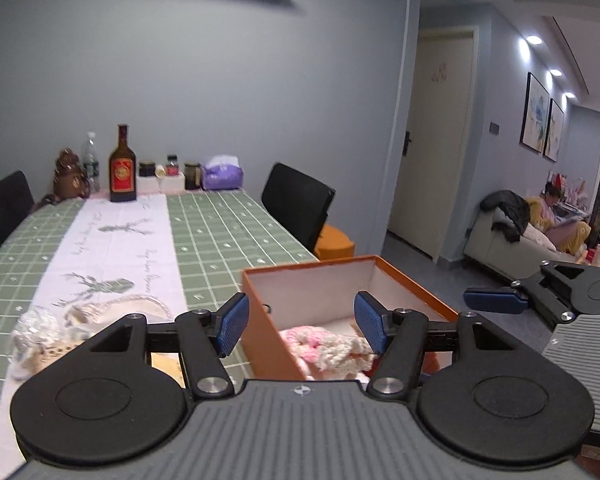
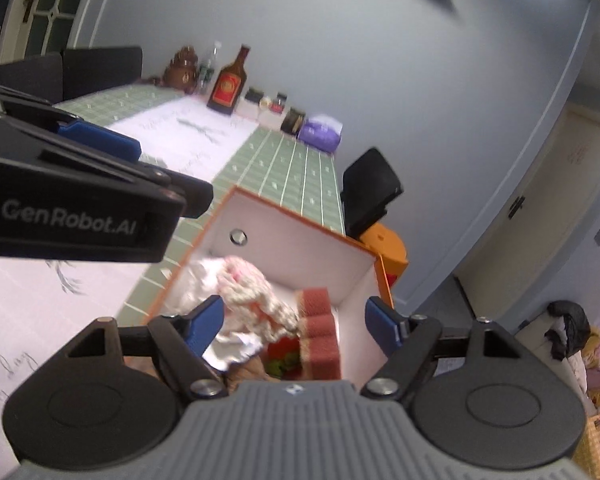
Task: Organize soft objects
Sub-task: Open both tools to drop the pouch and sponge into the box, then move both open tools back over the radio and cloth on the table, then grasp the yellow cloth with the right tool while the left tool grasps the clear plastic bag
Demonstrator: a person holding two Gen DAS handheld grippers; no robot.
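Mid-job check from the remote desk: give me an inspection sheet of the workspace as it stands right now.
Surface: table under a green checked tablecloth with a white printed centre strip.
Job's things: orange box at the table's near right edge, open, white inside; it holds a pink and cream knitted piece, white cloth and a reddish ribbed sponge. More pale soft items lie on the cloth left of the box.
Clutter: brown bottle, water bottle, small jars and a purple tissue pack along the far wall.
Grippers: left gripper open, empty, above the box; right gripper open, empty, over the box contents.
Cables: nothing seen.
Surroundings: black chairs, closed door, a person on a sofa.
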